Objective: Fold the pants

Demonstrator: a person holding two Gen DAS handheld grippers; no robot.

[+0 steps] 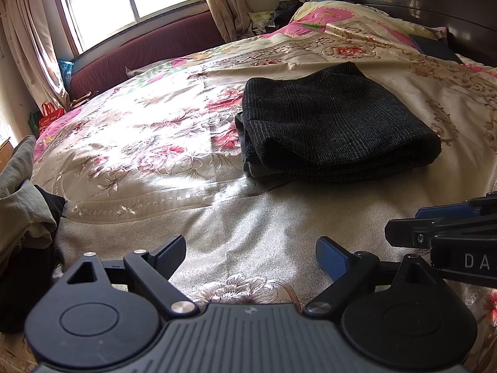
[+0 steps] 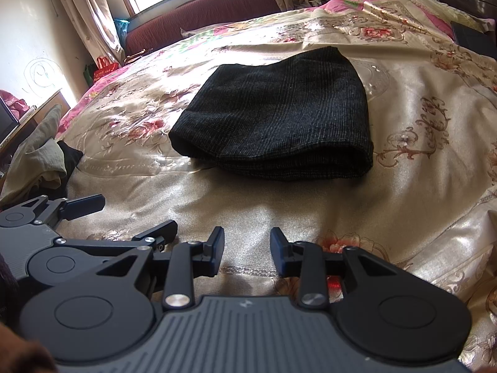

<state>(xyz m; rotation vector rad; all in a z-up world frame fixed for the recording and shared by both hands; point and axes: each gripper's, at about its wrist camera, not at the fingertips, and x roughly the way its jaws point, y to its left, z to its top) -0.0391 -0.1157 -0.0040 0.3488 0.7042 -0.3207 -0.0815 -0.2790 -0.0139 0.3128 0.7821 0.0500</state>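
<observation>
The dark grey pants (image 1: pixel 335 124) lie folded into a thick rectangle on the flowered bedspread (image 1: pixel 155 143), with the layered edges to the left in the left wrist view. In the right wrist view the folded pants (image 2: pixel 279 124) sit straight ahead. My left gripper (image 1: pixel 251 253) hovers over the bedspread short of the pants, jaws wide open and empty. It also shows as the left gripper (image 2: pixel 124 217) at the lower left of the right wrist view. My right gripper (image 2: pixel 247 253) is beside it, jaws partly apart with nothing between them. The right gripper (image 1: pixel 403 222) enters the left wrist view from the right edge.
A heap of beige and black clothes (image 1: pixel 21 202) lies at the bed's left edge, seen as the clothes heap (image 2: pixel 40 155) in the right wrist view. A maroon padded bench (image 1: pixel 149 49) and a curtained window run along the far side. A dark flat item (image 1: pixel 435 46) rests at the far right.
</observation>
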